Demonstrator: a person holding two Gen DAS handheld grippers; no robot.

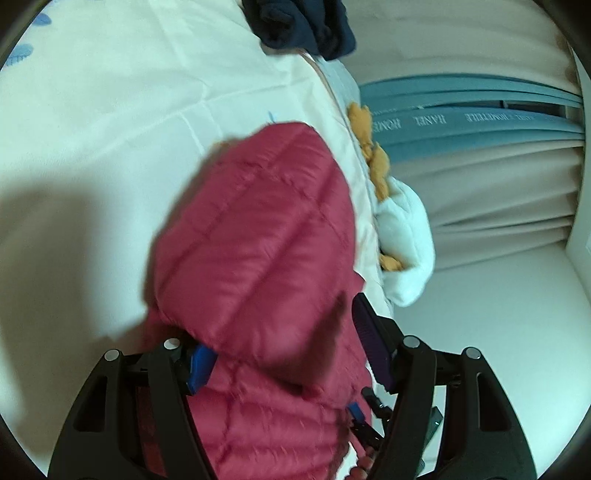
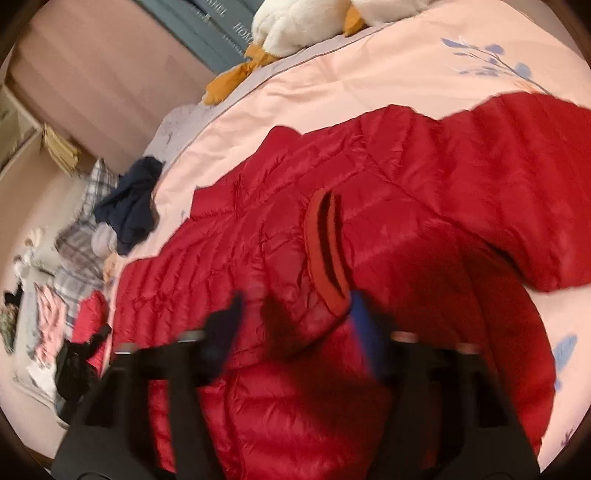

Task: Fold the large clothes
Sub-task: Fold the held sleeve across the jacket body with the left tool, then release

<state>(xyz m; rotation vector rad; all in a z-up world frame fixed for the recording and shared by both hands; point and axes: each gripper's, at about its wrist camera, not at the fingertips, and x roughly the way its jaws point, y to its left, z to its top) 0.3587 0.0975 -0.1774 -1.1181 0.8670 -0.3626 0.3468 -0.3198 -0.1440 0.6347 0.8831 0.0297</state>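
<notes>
A red quilted puffer jacket (image 2: 369, 184) lies spread on the pale bedcover (image 2: 369, 81), with one sleeve folded across its body and a striped cuff (image 2: 327, 251) pointing toward me. My right gripper (image 2: 297, 323) hovers just above that cuff, blurred, its fingers wide apart and holding nothing. In the left wrist view a bulging fold of the jacket (image 1: 258, 229) fills the centre and drapes between and over my left gripper (image 1: 284, 356). Its blue finger (image 1: 199, 369) and purple finger (image 1: 369, 343) stand far apart; the blue tip is partly hidden by fabric.
A white plush toy with orange feet (image 2: 295, 26) lies at the bed's edge, also seen as the plush toy (image 1: 406, 240). A dark navy garment (image 2: 129, 210) sits on the bed corner, beside plaid fabric and a heap of clothes (image 2: 66, 314). Curtains (image 1: 480, 177) hang beyond.
</notes>
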